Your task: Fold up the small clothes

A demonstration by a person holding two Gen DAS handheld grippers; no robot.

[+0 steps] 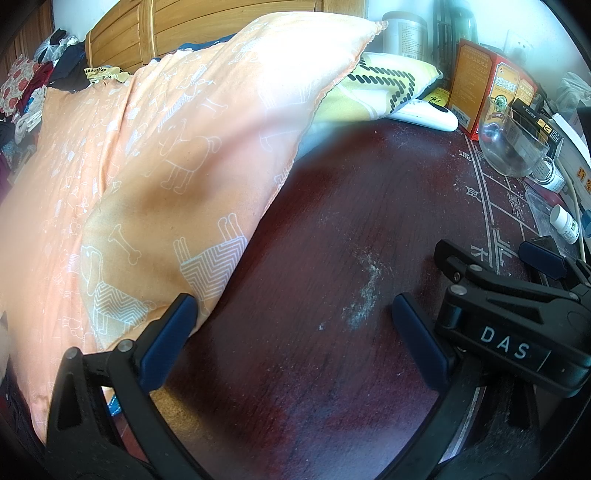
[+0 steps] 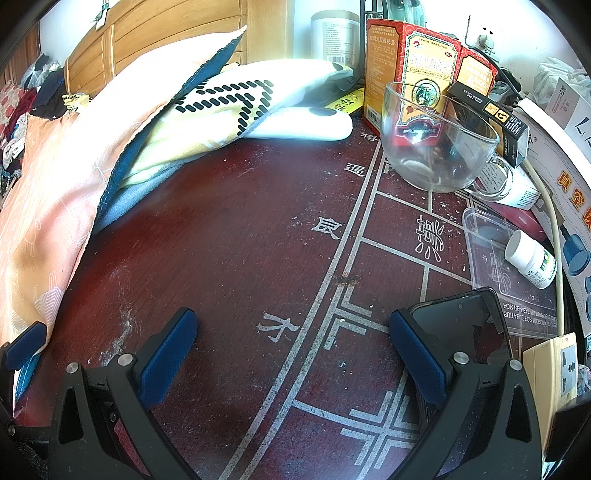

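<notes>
Dark red wood of a table top (image 2: 236,258) is being seen under both grippers, with white lines and characters printed on its right part. The left gripper (image 1: 291,325) is being held low over this surface with its jaws wide apart, and nothing is being held between them. The right gripper (image 2: 291,339) is also being kept with its jaws apart and empty, over the printed lines.

No small garment is lying between the jaws of either gripper. The only clothes in view are being shown as a mixed pile (image 1: 33,85) far at the upper left, beside a wooden headboard (image 1: 207,26), well apart from both grippers; single pieces cannot be told there.

An orange pillow with white dog drawings (image 1: 147,177) is leaning over the left edge of the table, and its lower corner is just beside the left finger of the left gripper; whether it is touching cannot be told. A yellow cushion with black dashes (image 2: 229,107) is lying behind it, next to a white oval object (image 2: 303,127).

On the right side a glass cup (image 2: 436,147), red medicine boxes (image 2: 424,70), a small white bottle (image 2: 532,262) and a dark phone (image 2: 461,325) are being seen, the phone just beside the right finger of the right gripper.
</notes>
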